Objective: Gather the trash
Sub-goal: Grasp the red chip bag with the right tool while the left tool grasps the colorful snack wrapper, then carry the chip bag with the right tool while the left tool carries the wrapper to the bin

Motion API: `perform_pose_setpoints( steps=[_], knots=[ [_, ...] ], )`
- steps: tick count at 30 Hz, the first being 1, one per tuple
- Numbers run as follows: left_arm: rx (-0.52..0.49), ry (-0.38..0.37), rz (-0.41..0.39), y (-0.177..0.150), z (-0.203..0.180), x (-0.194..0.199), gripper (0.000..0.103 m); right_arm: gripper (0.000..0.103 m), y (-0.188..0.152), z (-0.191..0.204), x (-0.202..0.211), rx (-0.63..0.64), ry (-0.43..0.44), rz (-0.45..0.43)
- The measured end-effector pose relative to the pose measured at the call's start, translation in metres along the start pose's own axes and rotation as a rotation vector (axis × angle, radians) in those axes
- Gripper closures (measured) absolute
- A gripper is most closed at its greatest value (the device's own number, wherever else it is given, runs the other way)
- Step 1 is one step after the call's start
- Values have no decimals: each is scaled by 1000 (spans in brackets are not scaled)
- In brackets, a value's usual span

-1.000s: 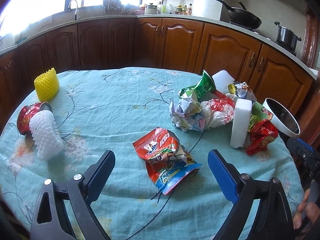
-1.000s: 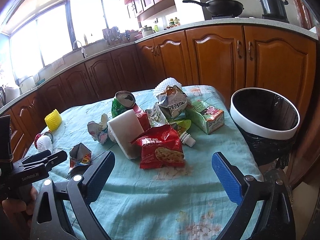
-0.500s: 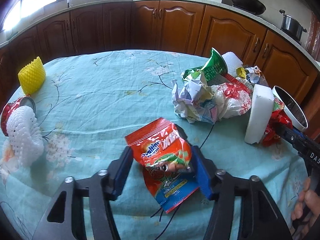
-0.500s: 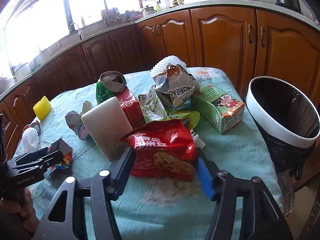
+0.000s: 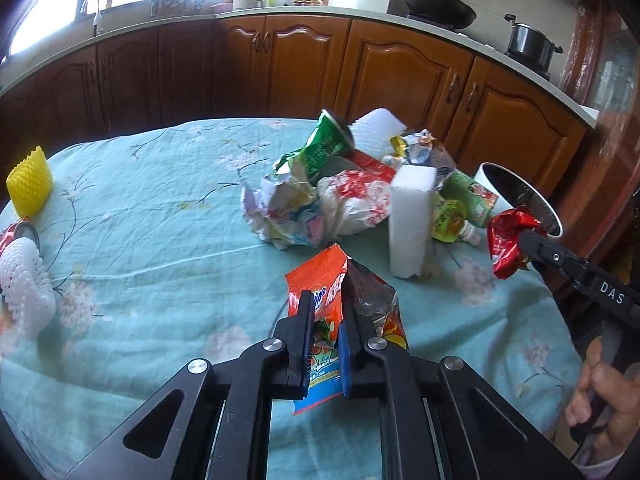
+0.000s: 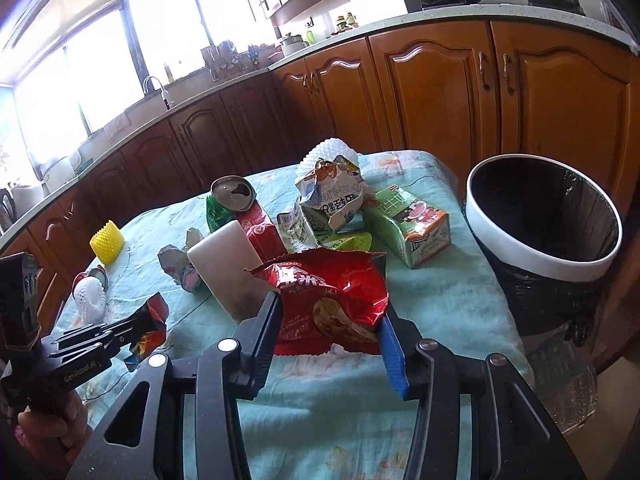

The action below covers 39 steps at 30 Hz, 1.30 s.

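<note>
Both grippers grip trash above the table: the left gripper pinches an orange packet, the right gripper, nearer the bin on its right, clamps a red bag.

Floral teal tablecloth, brown wooden cabinets, black wok, steel pot, sink faucet

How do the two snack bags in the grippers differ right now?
The orange snack bag is pinched flat, folded in the left gripper, whose jaws are almost together; the red chip bag is wider and puffy, spreading the right gripper well apart. The orange one has a blue bottom edge; the red one shows chips. Both are gripped after jaws just closed.
</note>
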<state>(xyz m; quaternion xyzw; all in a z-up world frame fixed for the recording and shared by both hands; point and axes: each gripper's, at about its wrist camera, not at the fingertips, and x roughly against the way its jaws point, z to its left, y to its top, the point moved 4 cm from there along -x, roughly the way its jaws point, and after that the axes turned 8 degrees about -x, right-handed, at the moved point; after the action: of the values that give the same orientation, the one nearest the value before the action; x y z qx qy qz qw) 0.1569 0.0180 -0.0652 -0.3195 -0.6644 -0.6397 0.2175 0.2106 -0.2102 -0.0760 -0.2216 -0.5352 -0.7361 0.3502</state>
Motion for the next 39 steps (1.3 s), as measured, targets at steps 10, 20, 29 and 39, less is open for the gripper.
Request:
perform_pose_setpoints(
  steps=[10,20,29,39],
  knots=[
    [-112,-97,-27,24,-52,6,95,56,12,-32,34,-45,-28,-60],
    [-206,-157,-42,66,-105,-27,95,56,34,-83,56,-101,-93,-118],
    [-270,-190,-38,98,-152,-71,95,56,59,-127,53,-136,-135,-131],
    [-287,-223,-19,143,-196,-135,95,56,87,-180,36,-195,-159,-109]
  ],
)
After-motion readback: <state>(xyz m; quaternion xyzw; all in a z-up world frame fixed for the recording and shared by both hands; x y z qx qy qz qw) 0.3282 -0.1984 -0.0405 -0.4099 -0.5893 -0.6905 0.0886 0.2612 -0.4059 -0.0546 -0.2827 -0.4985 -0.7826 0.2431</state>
